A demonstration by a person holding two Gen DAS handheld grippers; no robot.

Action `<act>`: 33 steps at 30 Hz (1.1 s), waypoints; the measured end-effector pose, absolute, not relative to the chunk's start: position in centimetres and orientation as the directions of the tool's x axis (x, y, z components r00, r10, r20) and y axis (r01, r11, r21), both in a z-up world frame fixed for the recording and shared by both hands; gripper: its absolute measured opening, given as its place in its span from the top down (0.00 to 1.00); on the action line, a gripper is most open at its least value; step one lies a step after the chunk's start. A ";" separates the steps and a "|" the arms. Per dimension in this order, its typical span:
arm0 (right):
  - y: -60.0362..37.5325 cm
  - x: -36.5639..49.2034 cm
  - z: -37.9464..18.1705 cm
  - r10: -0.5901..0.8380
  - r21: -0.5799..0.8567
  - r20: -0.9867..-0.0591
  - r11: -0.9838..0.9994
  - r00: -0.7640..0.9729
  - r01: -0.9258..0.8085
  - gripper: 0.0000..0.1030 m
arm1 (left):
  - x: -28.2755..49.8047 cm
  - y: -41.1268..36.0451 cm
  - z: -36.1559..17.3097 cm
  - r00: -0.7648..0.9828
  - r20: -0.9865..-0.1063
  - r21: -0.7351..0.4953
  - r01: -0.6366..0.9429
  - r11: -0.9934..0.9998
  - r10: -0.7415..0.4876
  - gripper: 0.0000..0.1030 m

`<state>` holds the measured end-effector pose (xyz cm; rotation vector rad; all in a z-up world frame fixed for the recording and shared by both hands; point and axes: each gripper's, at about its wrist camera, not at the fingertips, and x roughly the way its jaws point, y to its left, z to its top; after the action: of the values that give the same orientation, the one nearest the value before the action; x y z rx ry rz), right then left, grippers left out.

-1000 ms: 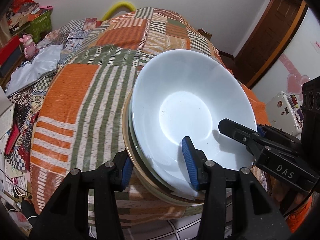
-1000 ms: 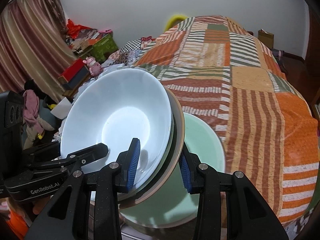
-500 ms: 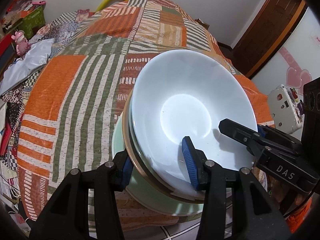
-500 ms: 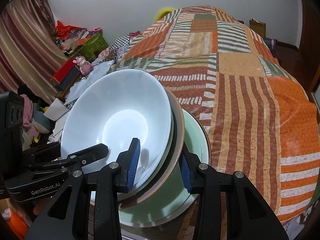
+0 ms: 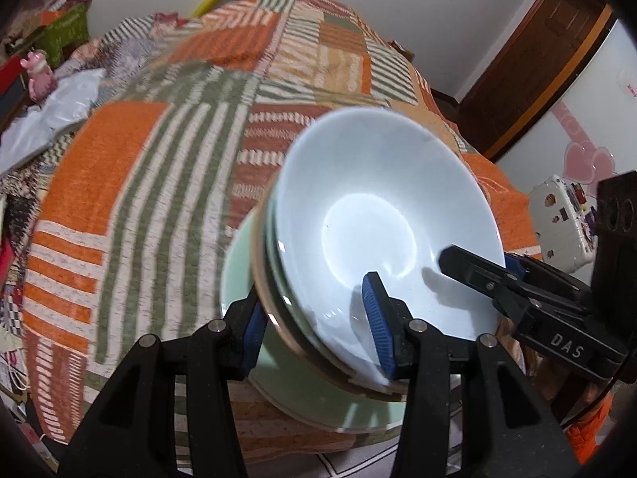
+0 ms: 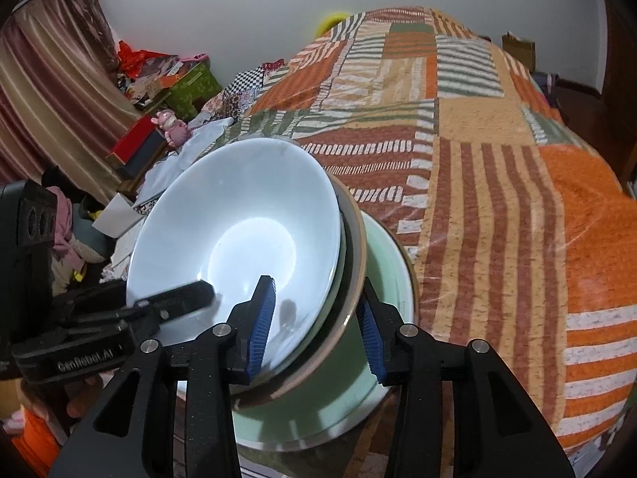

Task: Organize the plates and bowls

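White bowl stack [image 5: 382, 215] stays clamped by left fingers [image 5: 378, 318]; right fingers [image 6: 370, 338] are opening around it.

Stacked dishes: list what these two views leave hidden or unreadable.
- Left wrist: the pale green plate on the patchwork quilt is mostly covered by the white bowl stack; the picture is blurred.
- Right wrist: how many dishes sit under the bowl; only rims show.
- Right wrist: whether the right tool pads press; its jaws are opening.

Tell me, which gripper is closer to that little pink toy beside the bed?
Left. The left gripper clamps the bowl stack on the pink toy's side; the right gripper, jaws opening with the stack's rim between them, holds the far side.
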<state>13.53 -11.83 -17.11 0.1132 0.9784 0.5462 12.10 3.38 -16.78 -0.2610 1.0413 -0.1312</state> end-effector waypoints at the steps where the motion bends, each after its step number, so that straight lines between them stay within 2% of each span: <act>1: -12.0 13.4 -16.9 0.480 0.320 -0.756 0.864 0.446 -0.388 0.62 | 11.9 3.5 -16.4 0.511 -0.832 -0.264 -0.017 0.964 -0.219 0.55; 10: -13.7 11.1 -12.3 0.495 0.297 -0.676 0.861 0.546 -0.413 0.59 | 9.0 4.3 -11.1 0.649 -0.746 -0.216 -0.022 0.976 -0.151 0.55; 19: -13.9 6.9 -5.8 0.513 0.202 -0.524 0.851 0.680 -0.486 0.59 | 3.9 3.2 -3.5 0.823 -0.557 -0.174 0.018 0.984 -0.114 0.47; 23: -14.2 5.4 -3.9 0.525 0.191 -0.462 0.846 0.715 -0.498 0.55 | 1.5 2.7 -1.1 0.883 -0.463 -0.131 0.023 0.991 -0.081 0.37; 25: -14.2 5.1 -3.4 0.524 0.185 -0.437 0.848 0.731 -0.497 0.50 | 0.4 2.5 -0.1 0.903 -0.424 -0.118 0.020 0.993 -0.069 0.33; 27: -14.3 4.7 -3.0 0.521 0.179 -0.413 0.851 0.747 -0.494 0.45 | -0.5 2.5 0.8 0.918 -0.390 -0.116 0.018 0.993 -0.063 0.27; 29: -14.5 4.1 -2.4 0.511 0.165 -0.385 0.857 0.769 -0.487 0.39 | -1.2 2.6 1.5 0.933 -0.356 -0.116 0.012 0.993 -0.053 0.16; 33: -14.5 3.2 -1.5 0.484 0.135 -0.338 0.873 0.807 -0.468 0.24 | -2.7 2.7 2.6 0.957 -0.288 -0.093 -0.005 0.996 -0.023 0.06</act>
<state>3.20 -14.49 -1.50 0.0456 0.3740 0.5097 -2.69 2.66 2.56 -0.0935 0.2931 -0.0091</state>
